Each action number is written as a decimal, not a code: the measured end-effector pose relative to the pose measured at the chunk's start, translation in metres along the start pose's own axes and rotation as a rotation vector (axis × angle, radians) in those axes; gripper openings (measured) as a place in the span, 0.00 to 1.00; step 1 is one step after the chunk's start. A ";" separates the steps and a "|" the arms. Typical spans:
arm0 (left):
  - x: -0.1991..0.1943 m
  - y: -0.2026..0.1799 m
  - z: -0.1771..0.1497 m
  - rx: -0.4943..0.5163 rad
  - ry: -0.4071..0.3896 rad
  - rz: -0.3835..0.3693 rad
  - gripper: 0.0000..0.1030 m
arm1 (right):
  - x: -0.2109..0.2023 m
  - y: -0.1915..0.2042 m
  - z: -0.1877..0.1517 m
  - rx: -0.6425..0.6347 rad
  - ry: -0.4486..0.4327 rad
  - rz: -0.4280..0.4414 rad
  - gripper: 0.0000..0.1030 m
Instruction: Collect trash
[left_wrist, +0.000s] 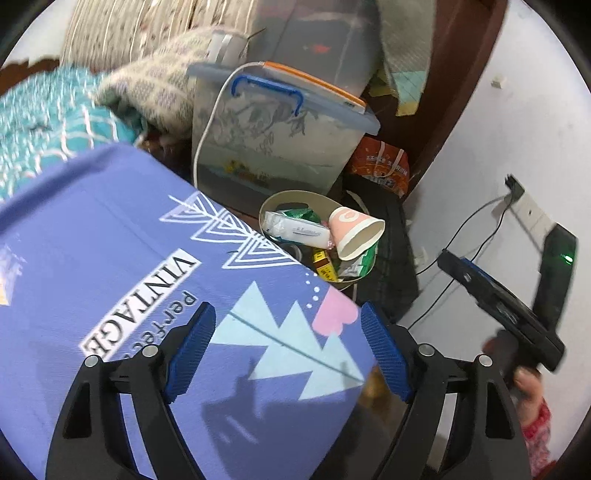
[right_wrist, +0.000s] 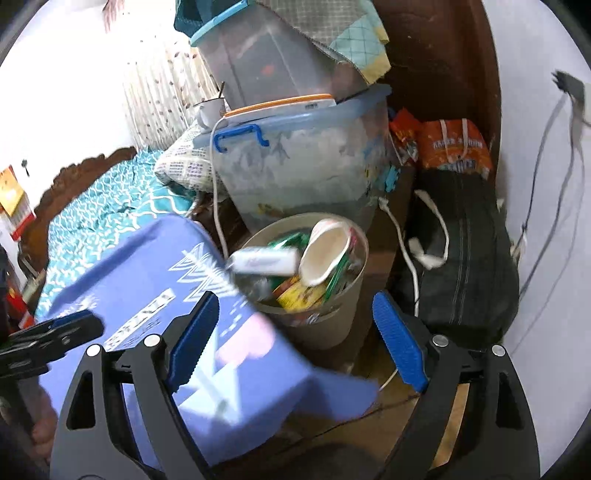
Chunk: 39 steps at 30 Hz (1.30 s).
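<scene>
A beige round trash bin (left_wrist: 271, 202) (right_wrist: 325, 325) stands on the floor past the corner of a purple printed cloth (left_wrist: 122, 258) (right_wrist: 147, 273). Inside lie a pink-and-white paper cup (left_wrist: 356, 230) (right_wrist: 325, 254), a white tube-like packet (left_wrist: 299, 229) (right_wrist: 264, 261), green wrappers (left_wrist: 301, 215) and a yellow carton (left_wrist: 324, 266) (right_wrist: 295, 295). My left gripper (left_wrist: 288, 349) is open over the purple cloth, nothing between its blue pads. My right gripper (right_wrist: 295, 336) is open too, empty, just in front of the bin. In the left wrist view the right gripper (left_wrist: 498, 310) appears at the right, held by a hand.
Behind the bin stands a clear storage box (left_wrist: 280, 133) (right_wrist: 306, 162) with a blue handle and a white cable down its front. A black bag (right_wrist: 461, 258) and orange packets (right_wrist: 454, 147) sit right of it. A teal bedspread (left_wrist: 44, 122) (right_wrist: 110, 206) lies left. White wall with cables at right.
</scene>
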<state>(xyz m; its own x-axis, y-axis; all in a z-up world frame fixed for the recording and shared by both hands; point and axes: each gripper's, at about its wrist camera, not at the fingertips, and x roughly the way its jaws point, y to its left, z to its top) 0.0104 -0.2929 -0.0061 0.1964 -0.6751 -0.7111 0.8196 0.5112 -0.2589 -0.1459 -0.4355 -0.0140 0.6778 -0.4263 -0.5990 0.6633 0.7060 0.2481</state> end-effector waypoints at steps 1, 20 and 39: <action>-0.003 -0.001 -0.002 0.012 -0.006 0.012 0.76 | -0.005 0.005 -0.010 0.014 0.000 0.008 0.83; -0.079 0.012 -0.048 0.098 -0.140 0.278 0.92 | -0.031 0.065 -0.066 0.168 0.024 0.111 0.97; -0.080 0.008 -0.049 0.085 -0.131 0.406 0.92 | -0.040 0.064 -0.065 0.179 0.028 0.139 0.97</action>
<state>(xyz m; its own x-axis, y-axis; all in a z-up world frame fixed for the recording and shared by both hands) -0.0250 -0.2084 0.0166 0.5744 -0.4927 -0.6537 0.7020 0.7072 0.0838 -0.1507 -0.3364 -0.0237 0.7591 -0.3139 -0.5702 0.6114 0.6444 0.4592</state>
